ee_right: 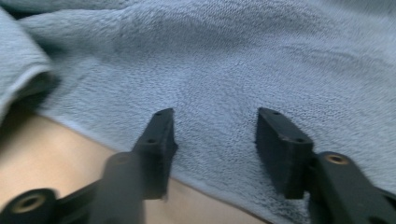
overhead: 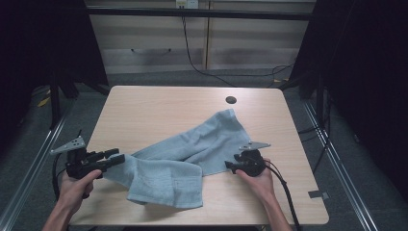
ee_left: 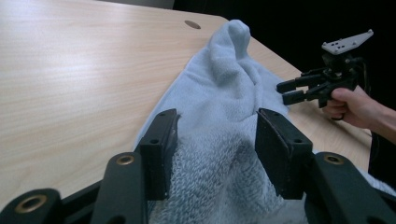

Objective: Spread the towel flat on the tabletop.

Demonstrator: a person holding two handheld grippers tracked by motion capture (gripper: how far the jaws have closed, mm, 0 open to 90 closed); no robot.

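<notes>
a light blue towel [overhead: 183, 156] lies rumpled across the near half of the table [overhead: 144, 110], one part folded back on itself into a thicker pad between the two tools and a tail running away toward the far corner near the cable hole [overhead: 231, 100]. the left gripper [overhead: 113, 158] sits level at the towel's end with its jaws apart, and in the left gripper view a loose heap of cloth bulges up between the pads without being pinched. the right gripper [overhead: 230, 165] is low at the opposite edge, jaws parted too, the towel's hem lying just ahead of and under its tips in the right gripper view; nothing is clamped there either. the cloth looks soft, limp and light, with a nubbly pile that should grip well against the pads; it will sag and drag rather than hold any shape. the best hold seems to be a corner or hem, single layer, so that lifting does not pull the folded part along.
</notes>
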